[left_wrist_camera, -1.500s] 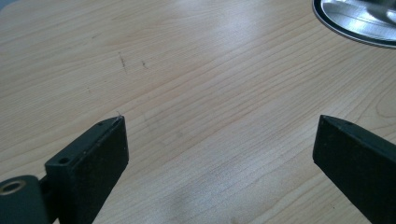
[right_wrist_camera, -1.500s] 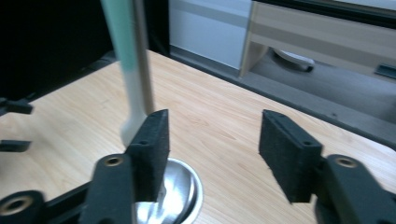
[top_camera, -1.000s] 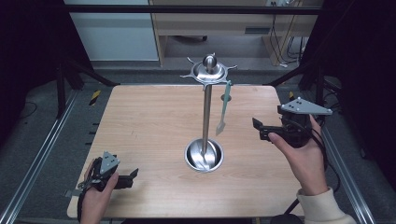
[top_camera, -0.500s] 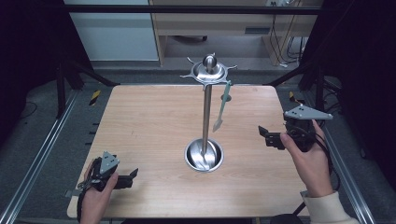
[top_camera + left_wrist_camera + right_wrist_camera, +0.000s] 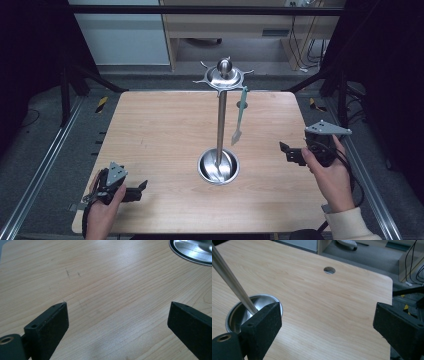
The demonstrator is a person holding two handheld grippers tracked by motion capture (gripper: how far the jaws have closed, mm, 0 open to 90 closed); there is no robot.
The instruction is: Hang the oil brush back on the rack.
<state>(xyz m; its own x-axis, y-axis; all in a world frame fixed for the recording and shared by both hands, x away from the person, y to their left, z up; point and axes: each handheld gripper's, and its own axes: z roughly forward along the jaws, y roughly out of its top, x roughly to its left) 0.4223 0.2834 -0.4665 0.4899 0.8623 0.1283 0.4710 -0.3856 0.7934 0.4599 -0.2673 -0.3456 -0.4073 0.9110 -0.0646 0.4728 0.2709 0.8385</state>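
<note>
A steel utensil stand rises from a round base [image 5: 218,169] in the middle of the wooden table [image 5: 160,130]. A hooked disc [image 5: 223,76] tops its pole. A pale green spatula [image 5: 239,116] hangs from a hook on the disc's right. To the right of the stand my right gripper [image 5: 286,153] is held open and empty, aimed at the stand. Its own view has the open jaws [image 5: 327,306] framing bare table, with the pole [image 5: 229,280] and base [image 5: 238,315] at the left. My left gripper [image 5: 141,189] rests open at the near left corner. Between its empty jaws [image 5: 118,306] lies bare wood, and the base rim [image 5: 192,253] is at the top right.
A round cable hole [image 5: 242,105] pierces the table behind the spatula, and the hole [image 5: 329,270] also appears in the right gripper view. Metal rails [image 5: 40,165] run along both sides of the table. A cabinet and cables stand on the floor beyond the far edge.
My right gripper has drawn back from the hanging spatula, toward the near right of the table. The left gripper has stayed in place.
</note>
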